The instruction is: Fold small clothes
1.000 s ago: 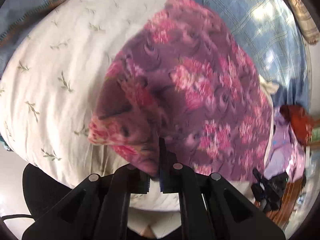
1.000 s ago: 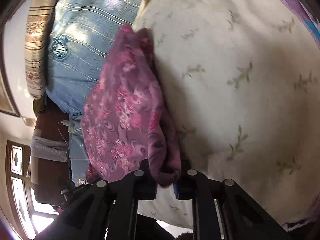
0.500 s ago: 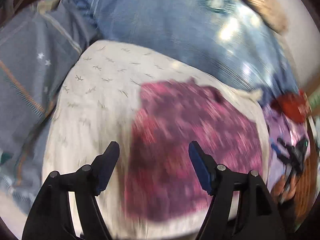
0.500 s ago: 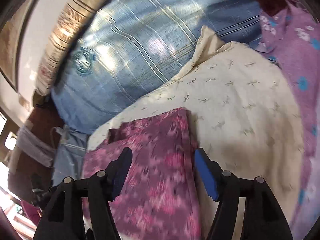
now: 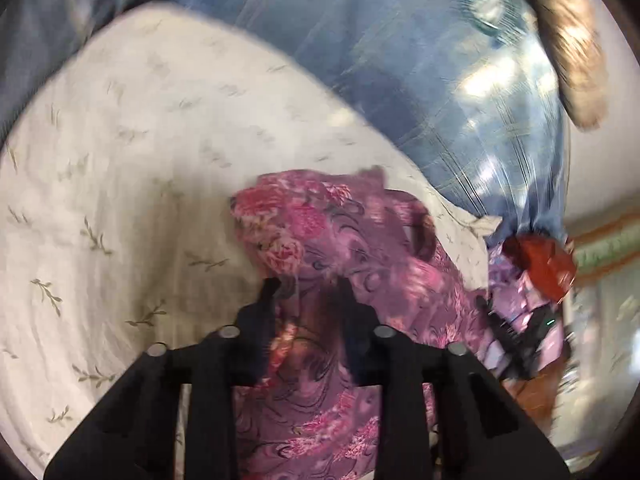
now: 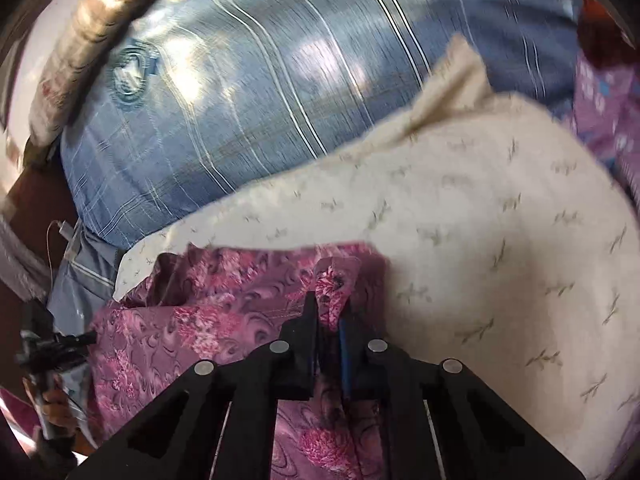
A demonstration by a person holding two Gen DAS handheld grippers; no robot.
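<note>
Both tongs [image 5: 306, 286] [image 6: 330, 308] pinched onto the floral garment [image 5: 360, 248] [image 6: 224, 300].

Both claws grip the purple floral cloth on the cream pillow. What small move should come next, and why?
Probably lift both edges together and carry them forward for a fold. The left claw and the right claw each pinch the bunched floral cloth, which lies on the cream pillow.

Home bedroom: cream leaf-print pillow [image 6: 480, 240], blue plaid bedding [image 6: 260, 92].

Left claw [image 5: 308, 286]: matte black angular fingers, four round silver screws.
Right claw [image 6: 328, 312]: same black build, blue inner pad.
</note>
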